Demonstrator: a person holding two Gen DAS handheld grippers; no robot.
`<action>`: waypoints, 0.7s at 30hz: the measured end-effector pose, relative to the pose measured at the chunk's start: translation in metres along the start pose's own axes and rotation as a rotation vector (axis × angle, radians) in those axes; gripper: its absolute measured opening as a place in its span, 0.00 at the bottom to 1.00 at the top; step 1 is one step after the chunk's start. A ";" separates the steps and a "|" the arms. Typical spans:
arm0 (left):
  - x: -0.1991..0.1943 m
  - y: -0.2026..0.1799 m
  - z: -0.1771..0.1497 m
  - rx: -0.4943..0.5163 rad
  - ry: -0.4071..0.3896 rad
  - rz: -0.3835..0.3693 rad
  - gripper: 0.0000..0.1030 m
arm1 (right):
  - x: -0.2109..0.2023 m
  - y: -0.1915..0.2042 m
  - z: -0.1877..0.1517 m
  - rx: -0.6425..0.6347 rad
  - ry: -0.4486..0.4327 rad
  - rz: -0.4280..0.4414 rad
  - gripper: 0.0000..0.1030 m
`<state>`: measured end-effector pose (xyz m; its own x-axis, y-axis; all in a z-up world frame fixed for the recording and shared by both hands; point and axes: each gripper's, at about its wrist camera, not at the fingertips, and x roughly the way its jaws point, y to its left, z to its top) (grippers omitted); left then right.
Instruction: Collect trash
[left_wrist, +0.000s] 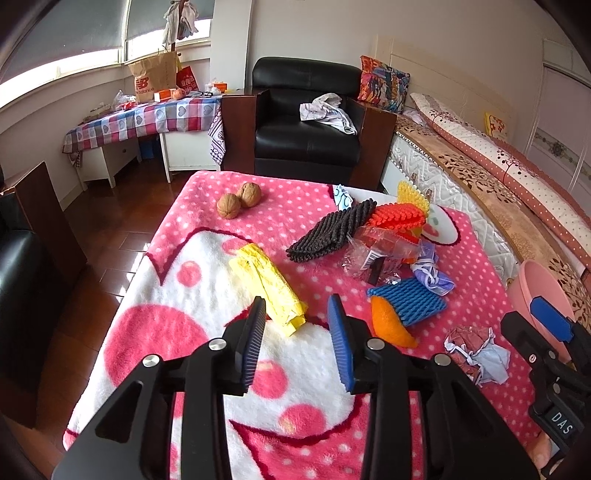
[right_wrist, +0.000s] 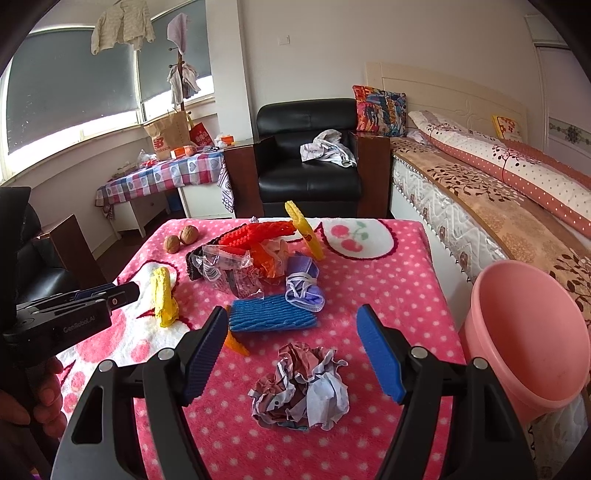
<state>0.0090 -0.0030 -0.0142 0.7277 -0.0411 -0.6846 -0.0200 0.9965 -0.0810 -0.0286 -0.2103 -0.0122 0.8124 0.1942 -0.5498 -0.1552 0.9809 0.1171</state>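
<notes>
Crumpled paper wad (right_wrist: 301, 387) lies near, between your spread right gripper (right_wrist: 291, 354) fingers, untouched; left gripper (left_wrist: 295, 332) spread, empty; step: first pick; next, lower, pinch, carry right to pink basin (right_wrist: 532, 332).

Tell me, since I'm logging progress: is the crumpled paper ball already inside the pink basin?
No. The crumpled paper ball lies on the blanket, beside the pink basin, between the open right gripper fingers.
</notes>
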 end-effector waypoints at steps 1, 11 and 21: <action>0.001 0.000 0.000 0.002 0.002 0.002 0.34 | 0.000 0.000 0.000 0.000 0.001 -0.001 0.69; 0.006 0.006 -0.003 0.005 0.018 0.013 0.34 | 0.005 -0.005 -0.003 0.001 0.026 -0.011 0.69; 0.007 0.020 -0.004 -0.018 0.021 0.036 0.34 | 0.010 -0.006 -0.002 0.014 0.037 -0.003 0.69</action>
<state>0.0110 0.0168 -0.0234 0.7117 -0.0064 -0.7025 -0.0588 0.9959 -0.0686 -0.0208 -0.2141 -0.0206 0.7916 0.1918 -0.5801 -0.1447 0.9813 0.1270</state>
